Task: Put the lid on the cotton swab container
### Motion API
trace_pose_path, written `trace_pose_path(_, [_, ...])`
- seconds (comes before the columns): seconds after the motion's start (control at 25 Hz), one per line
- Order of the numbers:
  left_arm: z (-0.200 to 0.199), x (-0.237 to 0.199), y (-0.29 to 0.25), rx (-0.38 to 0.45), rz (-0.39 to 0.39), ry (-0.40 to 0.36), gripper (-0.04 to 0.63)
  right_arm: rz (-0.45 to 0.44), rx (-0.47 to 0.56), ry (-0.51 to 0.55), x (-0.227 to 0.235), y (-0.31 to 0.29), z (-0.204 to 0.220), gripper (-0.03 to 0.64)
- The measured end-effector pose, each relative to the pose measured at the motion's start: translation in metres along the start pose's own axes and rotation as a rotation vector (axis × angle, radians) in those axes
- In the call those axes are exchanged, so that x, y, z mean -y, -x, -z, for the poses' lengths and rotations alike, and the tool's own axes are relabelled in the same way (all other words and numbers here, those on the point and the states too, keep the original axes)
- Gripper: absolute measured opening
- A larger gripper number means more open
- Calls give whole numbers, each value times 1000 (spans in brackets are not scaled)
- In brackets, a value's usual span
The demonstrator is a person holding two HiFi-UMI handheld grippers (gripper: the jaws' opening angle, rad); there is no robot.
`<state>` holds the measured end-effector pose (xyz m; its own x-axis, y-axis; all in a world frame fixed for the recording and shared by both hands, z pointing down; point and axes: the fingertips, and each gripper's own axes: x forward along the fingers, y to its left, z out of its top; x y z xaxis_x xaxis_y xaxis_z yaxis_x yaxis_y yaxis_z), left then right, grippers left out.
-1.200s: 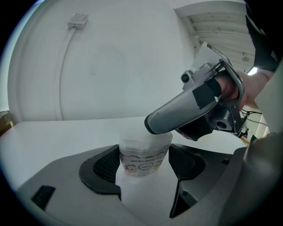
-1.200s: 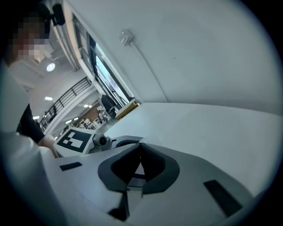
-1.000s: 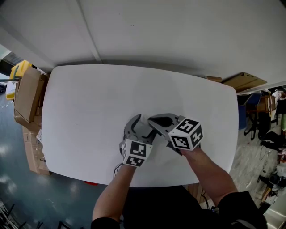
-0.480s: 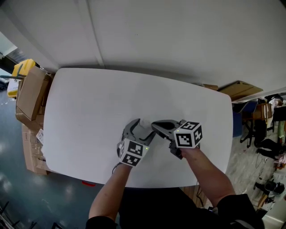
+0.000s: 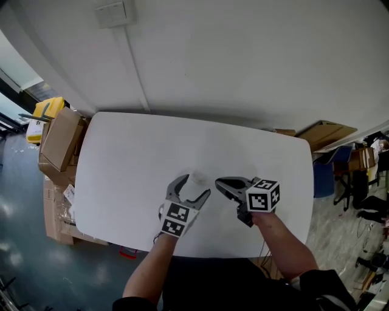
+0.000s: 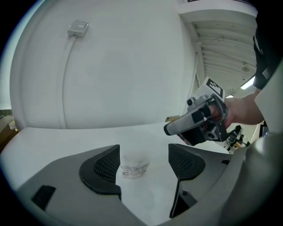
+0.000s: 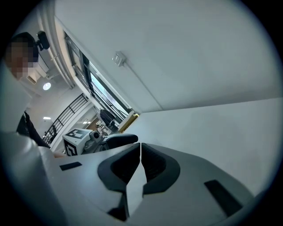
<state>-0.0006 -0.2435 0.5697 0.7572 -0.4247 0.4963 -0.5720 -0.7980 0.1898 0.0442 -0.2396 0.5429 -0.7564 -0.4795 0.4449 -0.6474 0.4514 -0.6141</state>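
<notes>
A small translucent cotton swab container [image 5: 197, 179] stands upright on the white table [image 5: 121, 158]. In the left gripper view the container [image 6: 134, 162] shows a whitish top and a printed band; I cannot make out the lid apart from it. My left gripper [image 5: 196, 186] is open, with the container between its jaw tips and gaps on both sides [image 6: 144, 155]. My right gripper [image 5: 219, 182] is shut and points left, a short way to the right of the container. Nothing shows between its pads [image 7: 140, 148].
Cardboard boxes [image 5: 58, 143] stand by the table's left edge, and more cardboard [image 5: 325, 132] lies beyond its far right corner. A white wall with a cable box [image 5: 112, 13] rises behind the table.
My right gripper has drawn back to the right, off the left gripper and the container. The container now shows uncovered between the left jaws.
</notes>
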Motion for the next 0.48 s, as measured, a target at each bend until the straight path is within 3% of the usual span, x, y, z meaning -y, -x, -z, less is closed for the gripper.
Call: trace_pose_path(0.48, [-40, 67, 58, 97, 5, -6, 291, -67, 135, 21, -46, 78, 13, 17])
